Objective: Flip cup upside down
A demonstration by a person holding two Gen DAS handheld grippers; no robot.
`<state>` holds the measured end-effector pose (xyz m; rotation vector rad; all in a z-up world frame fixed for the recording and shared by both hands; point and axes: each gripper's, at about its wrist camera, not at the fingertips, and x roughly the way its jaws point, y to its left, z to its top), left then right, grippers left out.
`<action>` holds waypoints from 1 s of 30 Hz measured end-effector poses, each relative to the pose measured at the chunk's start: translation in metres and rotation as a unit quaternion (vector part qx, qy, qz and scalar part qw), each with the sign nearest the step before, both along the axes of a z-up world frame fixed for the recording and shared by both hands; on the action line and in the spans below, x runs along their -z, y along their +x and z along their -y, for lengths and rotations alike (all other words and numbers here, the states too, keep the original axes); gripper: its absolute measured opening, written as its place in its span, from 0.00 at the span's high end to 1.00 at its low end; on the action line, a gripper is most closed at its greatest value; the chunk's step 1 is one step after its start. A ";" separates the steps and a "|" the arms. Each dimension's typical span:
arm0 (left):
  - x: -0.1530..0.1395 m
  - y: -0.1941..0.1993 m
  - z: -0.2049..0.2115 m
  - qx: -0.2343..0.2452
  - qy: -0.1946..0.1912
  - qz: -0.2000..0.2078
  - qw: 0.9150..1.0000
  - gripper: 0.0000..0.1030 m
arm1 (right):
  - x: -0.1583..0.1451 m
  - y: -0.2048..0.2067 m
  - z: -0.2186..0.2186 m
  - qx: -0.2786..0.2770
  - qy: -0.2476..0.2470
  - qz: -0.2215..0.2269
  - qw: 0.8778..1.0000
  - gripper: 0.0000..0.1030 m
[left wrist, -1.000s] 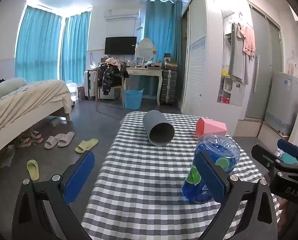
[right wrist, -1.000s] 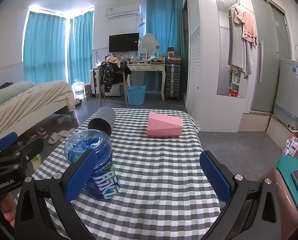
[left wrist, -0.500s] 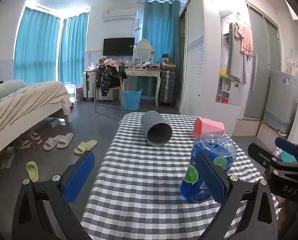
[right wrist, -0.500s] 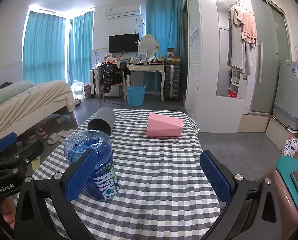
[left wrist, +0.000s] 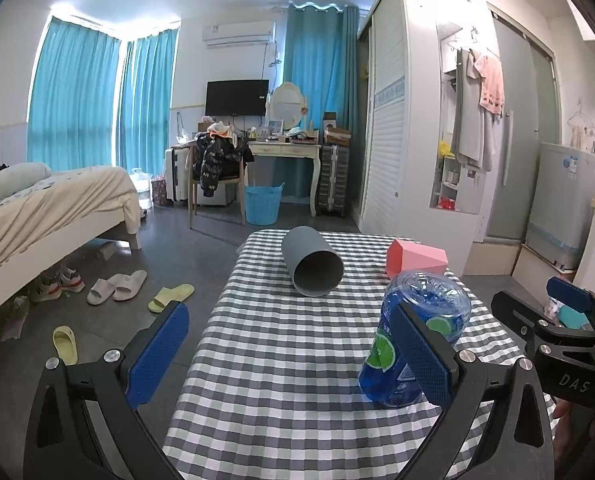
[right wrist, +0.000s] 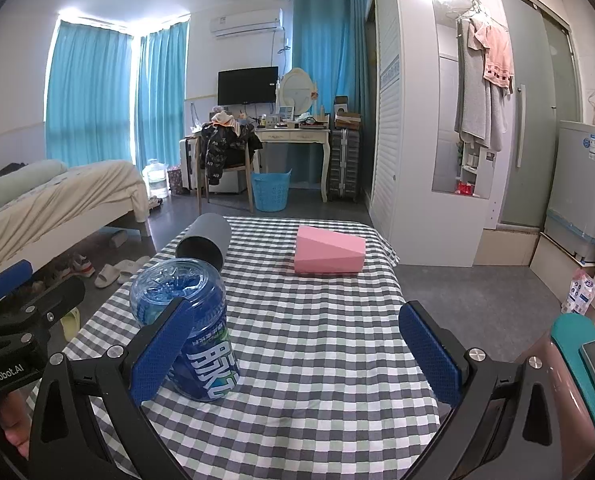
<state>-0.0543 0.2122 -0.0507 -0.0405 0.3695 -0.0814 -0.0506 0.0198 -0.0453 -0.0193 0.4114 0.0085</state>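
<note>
A grey cup (left wrist: 312, 263) lies on its side on the checked table (left wrist: 281, 360), its open mouth facing me; it also shows in the right wrist view (right wrist: 204, 241) at the far left of the table. My left gripper (left wrist: 293, 356) is open and empty, well short of the cup. My right gripper (right wrist: 295, 354) is open and empty above the table's near part. Each gripper shows at the edge of the other's view.
A blue plastic bottle (left wrist: 411, 334) stands upside down on the near table, by my left gripper's right finger and also by my right gripper's left finger (right wrist: 193, 328). A pink faceted box (right wrist: 329, 251) lies at the far right. Bed, slippers and floor lie left.
The left wrist view has shifted slightly; the cup and bottle sit a little further left and higher in it. Both grippers stay open. Nothing on the table has moved.
</note>
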 end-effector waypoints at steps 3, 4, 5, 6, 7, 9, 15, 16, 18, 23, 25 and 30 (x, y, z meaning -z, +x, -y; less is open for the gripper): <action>-0.002 0.000 -0.002 -0.001 0.000 0.001 1.000 0.00 | 0.000 0.000 0.000 -0.001 0.000 -0.001 1.000 0.00; -0.002 0.000 -0.002 -0.002 0.000 0.001 1.000 0.00 | 0.000 0.000 0.000 -0.001 0.000 -0.002 1.000 0.00; -0.001 0.000 -0.002 -0.002 0.000 0.001 1.000 0.00 | 0.000 0.000 0.000 0.000 -0.001 -0.002 1.000 0.00; -0.002 0.000 -0.003 -0.002 -0.001 0.001 1.000 0.00 | 0.000 0.001 -0.001 -0.001 -0.002 -0.003 1.000 0.00; -0.002 0.001 -0.004 -0.003 -0.001 0.001 1.000 0.00 | 0.001 0.001 -0.001 -0.001 -0.002 -0.003 1.000 0.00; -0.002 0.001 -0.005 -0.003 -0.001 0.001 1.000 0.00 | 0.001 0.001 -0.002 -0.001 -0.002 -0.003 1.000 0.00; -0.003 0.001 -0.005 -0.003 -0.001 0.001 1.000 0.00 | 0.001 0.001 -0.002 -0.001 -0.002 -0.004 1.000 0.00; -0.002 0.001 -0.004 -0.003 -0.002 0.001 1.000 0.00 | 0.002 0.001 -0.002 -0.001 -0.002 -0.004 1.000 0.00; -0.002 0.001 -0.004 -0.003 -0.001 0.001 1.000 0.00 | 0.002 0.002 -0.003 -0.001 -0.003 -0.004 1.000 0.00; -0.002 0.001 -0.005 -0.003 0.000 0.001 1.000 0.00 | 0.004 0.003 -0.002 0.000 -0.002 -0.007 1.000 0.00; -0.002 0.001 -0.005 -0.003 -0.001 0.000 1.000 0.00 | 0.005 0.003 -0.002 0.001 -0.003 -0.007 1.000 0.00; 0.000 0.002 -0.010 -0.003 0.001 -0.001 1.000 0.00 | 0.007 0.004 -0.002 0.001 -0.004 -0.011 1.000 0.00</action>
